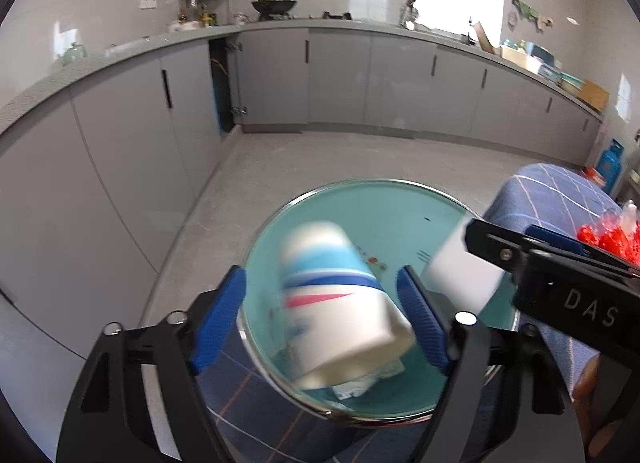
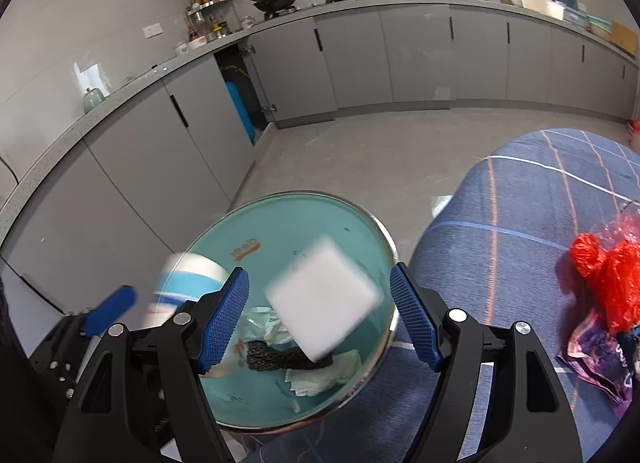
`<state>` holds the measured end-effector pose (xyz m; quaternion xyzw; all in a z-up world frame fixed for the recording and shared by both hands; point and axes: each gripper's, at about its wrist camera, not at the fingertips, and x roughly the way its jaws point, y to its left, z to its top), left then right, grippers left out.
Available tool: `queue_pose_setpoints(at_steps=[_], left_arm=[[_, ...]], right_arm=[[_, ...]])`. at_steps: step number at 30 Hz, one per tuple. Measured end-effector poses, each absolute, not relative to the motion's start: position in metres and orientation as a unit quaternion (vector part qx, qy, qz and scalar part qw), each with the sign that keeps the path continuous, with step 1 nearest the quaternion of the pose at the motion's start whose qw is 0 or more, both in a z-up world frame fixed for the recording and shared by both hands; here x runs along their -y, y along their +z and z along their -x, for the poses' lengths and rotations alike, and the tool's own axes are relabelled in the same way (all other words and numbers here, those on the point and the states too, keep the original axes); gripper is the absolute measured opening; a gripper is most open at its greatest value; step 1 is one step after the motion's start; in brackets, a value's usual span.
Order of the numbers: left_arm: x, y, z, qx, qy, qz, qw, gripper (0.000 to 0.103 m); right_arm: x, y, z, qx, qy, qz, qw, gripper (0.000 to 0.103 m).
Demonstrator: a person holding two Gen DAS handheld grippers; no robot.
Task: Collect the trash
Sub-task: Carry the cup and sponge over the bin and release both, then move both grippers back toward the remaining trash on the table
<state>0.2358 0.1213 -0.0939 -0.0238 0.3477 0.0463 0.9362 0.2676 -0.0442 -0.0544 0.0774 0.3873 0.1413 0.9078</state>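
Observation:
A teal bin (image 1: 400, 215) with a metal rim stands on the floor beside a blue cloth-covered surface; it also shows in the right wrist view (image 2: 304, 215). My left gripper (image 1: 326, 319) is open above it, and a blurred white carton with blue and pink stripes (image 1: 340, 303) sits between its fingers, touching neither. My right gripper (image 2: 320, 317) is open, with a blurred white box (image 2: 324, 295) between its fingers over the bin. Crumpled paper (image 2: 320, 377) and a dark scrap (image 2: 280, 357) lie in the bin.
A red plastic bag (image 2: 612, 275) and a purple wrapper (image 2: 600, 359) lie on the blue checked cloth (image 2: 520, 223) to the right. Grey kitchen cabinets (image 1: 340, 79) run around the room, one door open. A blue gas cylinder (image 1: 610, 159) stands far right.

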Motion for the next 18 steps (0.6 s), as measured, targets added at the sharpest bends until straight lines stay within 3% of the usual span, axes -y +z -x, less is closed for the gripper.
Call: queue_pose_setpoints(at_steps=[6,18], left_arm=[[-0.134,-0.088,-0.223,-0.334,0.076,0.031,0.939,0.087],[-0.107,-0.072,-0.195,-0.314,0.069,0.024,0.947,0.092]], right_arm=[[0.057,-0.041,-0.257,-0.369,0.132,-0.086,0.916,0.074],[0.090,-0.008,-0.190,-0.266,0.085,-0.054,0.959,0.097]])
